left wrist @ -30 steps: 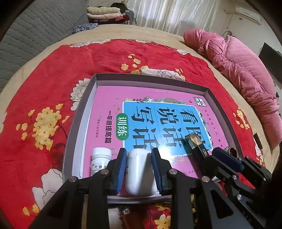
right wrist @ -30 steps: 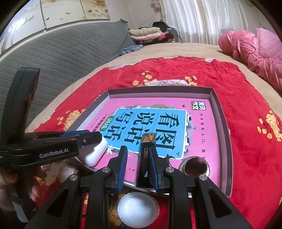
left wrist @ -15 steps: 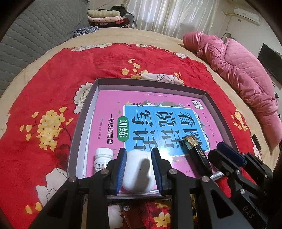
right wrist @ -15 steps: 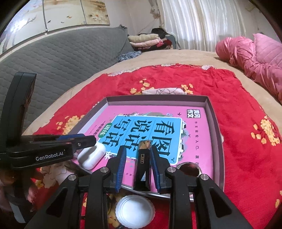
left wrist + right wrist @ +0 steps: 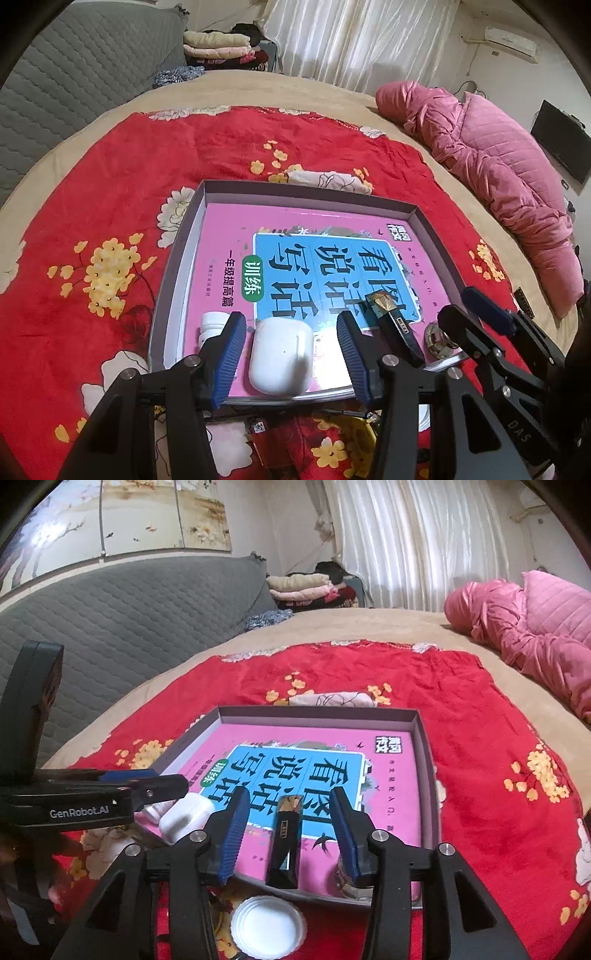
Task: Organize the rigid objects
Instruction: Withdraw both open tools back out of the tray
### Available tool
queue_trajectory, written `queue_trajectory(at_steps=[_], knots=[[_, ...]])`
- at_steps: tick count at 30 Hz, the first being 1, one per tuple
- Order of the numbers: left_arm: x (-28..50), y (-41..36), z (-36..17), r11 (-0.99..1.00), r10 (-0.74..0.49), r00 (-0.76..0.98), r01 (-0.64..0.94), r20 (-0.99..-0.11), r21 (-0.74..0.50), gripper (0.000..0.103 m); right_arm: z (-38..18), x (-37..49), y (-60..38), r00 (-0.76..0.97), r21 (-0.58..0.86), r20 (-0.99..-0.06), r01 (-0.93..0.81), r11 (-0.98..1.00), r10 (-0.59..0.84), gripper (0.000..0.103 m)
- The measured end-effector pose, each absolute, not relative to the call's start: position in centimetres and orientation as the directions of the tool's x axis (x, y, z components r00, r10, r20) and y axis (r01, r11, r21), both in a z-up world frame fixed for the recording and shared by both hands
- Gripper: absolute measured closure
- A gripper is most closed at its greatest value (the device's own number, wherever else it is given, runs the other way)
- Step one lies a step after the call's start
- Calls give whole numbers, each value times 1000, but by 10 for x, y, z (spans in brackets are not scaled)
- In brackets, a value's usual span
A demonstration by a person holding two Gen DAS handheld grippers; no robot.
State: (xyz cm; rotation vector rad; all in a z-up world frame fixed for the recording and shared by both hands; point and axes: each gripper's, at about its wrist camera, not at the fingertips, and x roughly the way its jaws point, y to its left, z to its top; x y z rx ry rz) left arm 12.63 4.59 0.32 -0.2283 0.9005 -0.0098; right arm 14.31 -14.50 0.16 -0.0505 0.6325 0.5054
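On the bed I see the red floral cloth carrying the shallow grey tray, a pink book lying flat inside. My left gripper has just spread its jaws, the white case lying loose between them on the book. My right gripper, jaws also just spread, straddles the black lighter untouched.

pill bottle half hidden by left tool, label unreadable
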Motion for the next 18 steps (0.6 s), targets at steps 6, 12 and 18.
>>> queue_trajectory(at_steps=[6, 12, 18], knots=[[119, 42, 9, 976, -108, 640, -77, -761, -204, 52, 9, 137, -154, 717, 108, -546, -454, 884, 435, 39], [113, 40, 13, 976, -112, 649, -71, -753, -207, 51, 14, 130, -159, 729, 107, -529, -451, 886, 435, 30], [108, 45, 18, 973, -113, 662, -75, -741, -216, 39, 15, 125, -160, 732, 104, -526, -451, 887, 434, 29]])
